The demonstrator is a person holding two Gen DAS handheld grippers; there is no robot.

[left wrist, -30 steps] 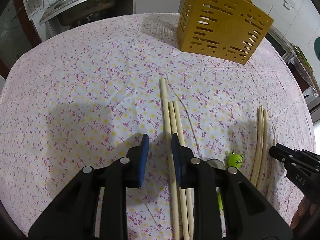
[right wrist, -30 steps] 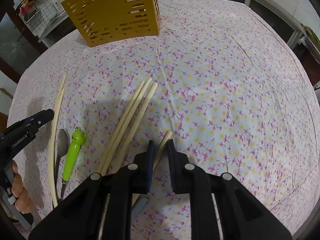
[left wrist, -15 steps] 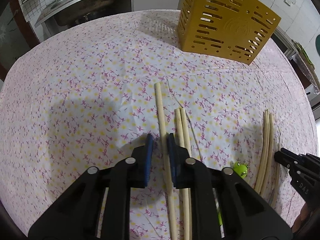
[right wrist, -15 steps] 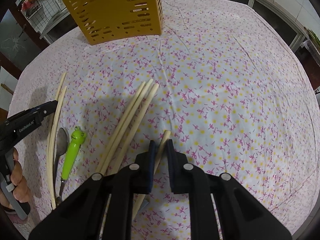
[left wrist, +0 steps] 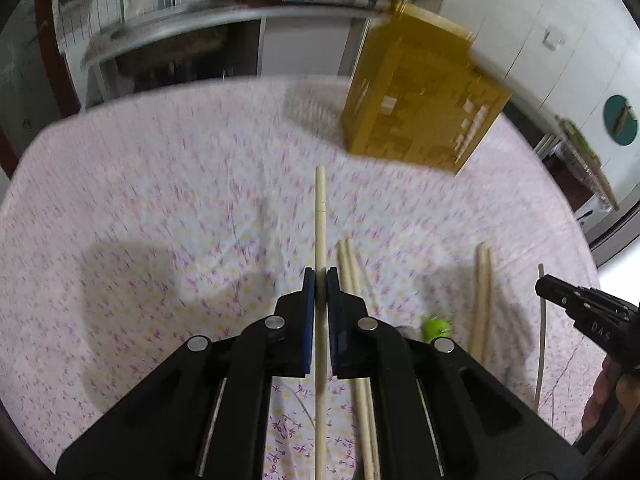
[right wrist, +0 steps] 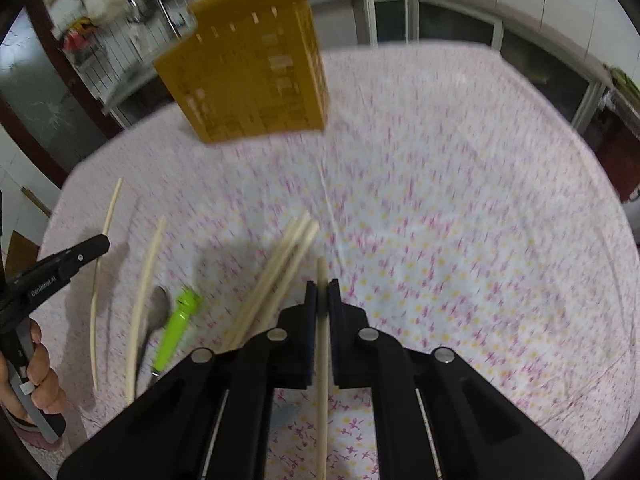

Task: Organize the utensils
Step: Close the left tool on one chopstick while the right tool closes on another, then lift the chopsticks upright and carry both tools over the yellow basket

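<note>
chopstick clenched in my left hand-held gripper, another in my right, both aimed at the yellow holder ahead.

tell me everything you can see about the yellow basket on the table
The yellow basket is a boxy, mustard-coloured holder, seemingly plastic, its walls pierced by rows of short slots. It stands upright at the far side of the flowered tablecloth, open end up, its contents hidden. Motion blur softens its details. Nothing visibly touches it except the cloth; both grippers and the loose chopsticks lie well short of it.
</note>
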